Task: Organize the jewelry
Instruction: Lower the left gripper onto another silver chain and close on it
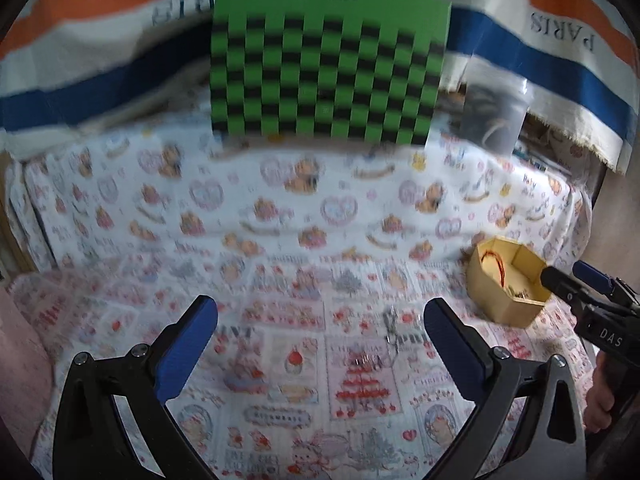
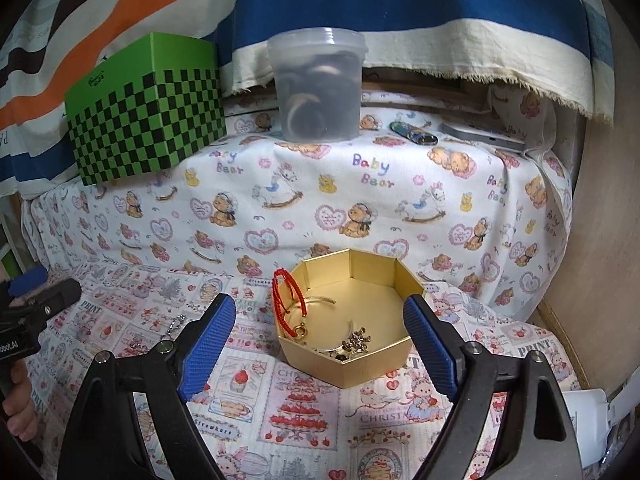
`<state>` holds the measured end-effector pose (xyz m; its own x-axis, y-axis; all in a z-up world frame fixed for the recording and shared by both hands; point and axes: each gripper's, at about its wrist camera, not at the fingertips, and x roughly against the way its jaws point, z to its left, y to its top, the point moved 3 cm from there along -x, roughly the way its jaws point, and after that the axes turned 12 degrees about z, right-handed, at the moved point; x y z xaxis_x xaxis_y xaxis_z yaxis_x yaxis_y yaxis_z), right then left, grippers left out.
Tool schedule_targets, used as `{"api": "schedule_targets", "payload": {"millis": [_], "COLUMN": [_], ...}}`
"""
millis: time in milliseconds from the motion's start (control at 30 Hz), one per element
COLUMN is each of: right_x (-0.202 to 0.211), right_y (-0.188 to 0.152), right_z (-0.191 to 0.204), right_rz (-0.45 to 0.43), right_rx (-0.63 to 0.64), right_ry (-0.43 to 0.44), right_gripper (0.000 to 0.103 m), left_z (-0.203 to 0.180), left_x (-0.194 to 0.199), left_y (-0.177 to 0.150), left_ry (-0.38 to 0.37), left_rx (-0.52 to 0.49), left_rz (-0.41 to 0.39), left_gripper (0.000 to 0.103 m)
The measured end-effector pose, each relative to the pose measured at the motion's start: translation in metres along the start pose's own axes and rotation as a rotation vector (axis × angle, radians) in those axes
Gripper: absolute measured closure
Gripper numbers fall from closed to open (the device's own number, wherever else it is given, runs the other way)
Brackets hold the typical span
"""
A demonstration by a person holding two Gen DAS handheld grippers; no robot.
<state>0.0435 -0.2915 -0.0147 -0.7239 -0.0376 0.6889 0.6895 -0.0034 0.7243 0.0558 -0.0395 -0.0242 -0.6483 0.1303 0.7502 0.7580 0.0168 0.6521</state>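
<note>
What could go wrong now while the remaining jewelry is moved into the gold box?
The red cord bracelet hangs over the gold box rim, so a passing claw might snag it out. The thin chain on the busy printed cloth is hard to see and may slip from the open left claw.

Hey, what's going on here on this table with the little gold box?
A person is sorting jewelry with two handheld grippers. Both the left gripper and the right gripper are open and empty. The gold hexagonal box already holds a few pieces, with a red cord bracelet draped over its rim. A small silver chain lies loose on the patterned cloth in front of the left gripper.
</note>
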Motion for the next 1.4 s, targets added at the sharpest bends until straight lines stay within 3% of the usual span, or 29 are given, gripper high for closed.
{"api": "schedule_targets", "payload": {"millis": [133,300,533,700,867,1000,1167,1333,1400], "right_x": [-0.001,0.000,0.001,-0.001,-0.001,0.001,-0.005,-0.002,-0.002], "right_y": [0.000,0.000,0.000,0.000,0.000,0.000,-0.001,0.000,-0.001], "right_z": [-0.001,-0.001,0.000,-0.002,-0.002,-0.005,-0.011,-0.006,-0.006], "right_rz": [0.005,0.002,0.001,0.009,0.012,0.011,0.039,0.029,0.026], "right_rx": [-0.006,-0.008,-0.001,-0.012,-0.020,-0.037,-0.074,-0.050,-0.052], "right_ry": [-0.007,-0.013,-0.023,-0.018,-0.014,-0.009,0.002,-0.007,-0.012], "right_gripper": [0.016,0.016,0.015,0.015,0.015,0.015,0.015,0.015,0.015], "left_z": [0.002,-0.003,-0.026,-0.042,-0.042,-0.047,-0.055,-0.063,-0.064], "left_x": [-0.015,-0.027,-0.050,-0.065,-0.071,-0.080,-0.104,-0.111,-0.113], "left_y": [-0.003,-0.004,-0.009,-0.015,-0.007,0.010,0.022,0.018,0.018], "left_ry": [-0.043,-0.042,-0.079,-0.060,-0.117,-0.186,-0.127,-0.126,-0.110], "left_rx": [0.019,-0.017,-0.114,-0.176,-0.138,-0.158,-0.164,-0.193,-0.193], "left_rz": [0.076,0.111,0.196,0.243,0.261,0.285,0.312,0.301,0.295], "left_gripper": [0.001,0.002,0.030,0.047,0.050,0.064,0.079,0.081,0.092]}}
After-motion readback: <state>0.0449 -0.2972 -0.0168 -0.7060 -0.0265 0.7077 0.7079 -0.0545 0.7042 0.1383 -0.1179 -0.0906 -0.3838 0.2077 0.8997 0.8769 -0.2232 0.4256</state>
